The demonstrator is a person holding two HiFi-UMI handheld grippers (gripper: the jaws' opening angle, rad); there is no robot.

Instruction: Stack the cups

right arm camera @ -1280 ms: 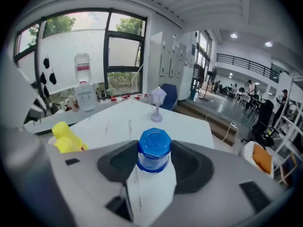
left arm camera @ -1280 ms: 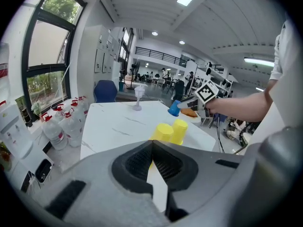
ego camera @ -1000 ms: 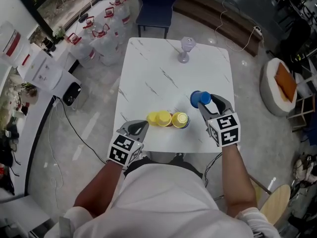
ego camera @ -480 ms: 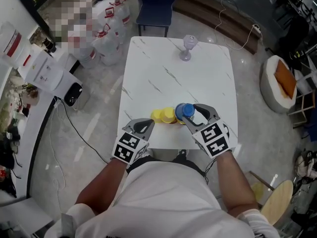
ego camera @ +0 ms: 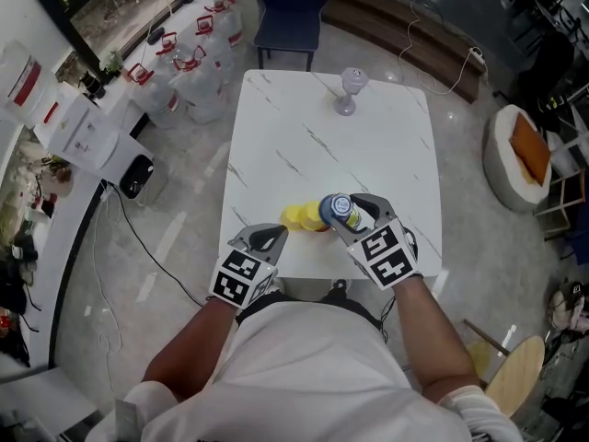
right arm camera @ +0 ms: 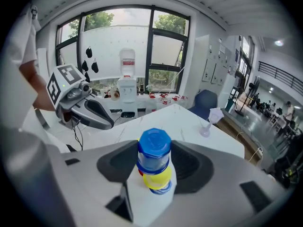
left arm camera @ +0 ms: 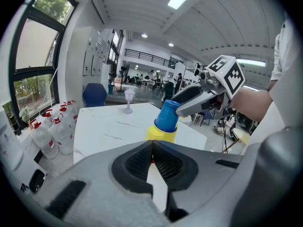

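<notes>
My right gripper (ego camera: 352,212) is shut on a blue cup (ego camera: 337,209), held upside down. In the right gripper view the blue cup (right arm camera: 153,152) sits between the jaws, directly over a yellow cup (right arm camera: 158,178) that has a blue rim under it; whether they touch I cannot tell. The left gripper view shows the blue cup (left arm camera: 166,116) on top of the yellow cup (left arm camera: 161,134). More yellow cups (ego camera: 299,216) stand just to its left on the white marble table (ego camera: 304,145). My left gripper (ego camera: 264,238) rests shut and empty at the table's near edge, left of the cups.
A clear stemmed glass (ego camera: 347,87) stands at the table's far edge. Beyond it is a blue chair (ego camera: 290,12). Several water bottles (ego camera: 198,58) sit on the floor at the left. Cables run along the floor on both sides.
My right gripper has carried the blue cup left and toward me, from the table's right side to above the yellow cups. The left gripper has stayed in place.
</notes>
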